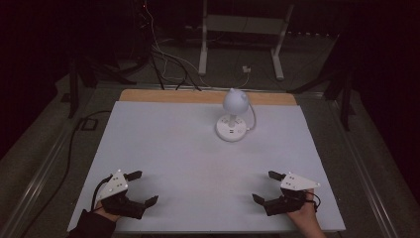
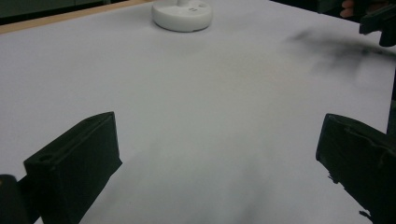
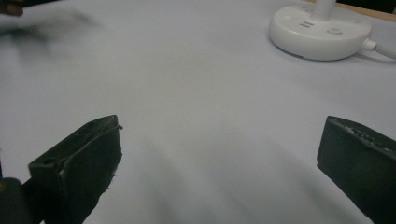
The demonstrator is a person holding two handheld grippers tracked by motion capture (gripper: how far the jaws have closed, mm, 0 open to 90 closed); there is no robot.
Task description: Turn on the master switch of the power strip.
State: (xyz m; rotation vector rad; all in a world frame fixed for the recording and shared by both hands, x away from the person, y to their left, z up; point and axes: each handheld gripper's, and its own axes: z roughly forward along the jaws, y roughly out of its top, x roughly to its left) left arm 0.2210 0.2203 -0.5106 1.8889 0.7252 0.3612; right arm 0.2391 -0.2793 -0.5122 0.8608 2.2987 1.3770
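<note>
High view: resting near the tabletop front corners, left gripper and right gripper, jaws apart, holding nothing; standing well beyond, unobstructed, 1 white lamp. Left gripper view: showing lamp base ahead, right gripper farther off. Right gripper view: facing lamp base, cable trailing aside.

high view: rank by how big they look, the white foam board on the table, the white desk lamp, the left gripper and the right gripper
1. White foam board, by far the largest.
2. Left gripper and right gripper: alike, so no ranking between them.
3. White desk lamp, slightly smaller, though farther from the camera, so unsure.
</note>
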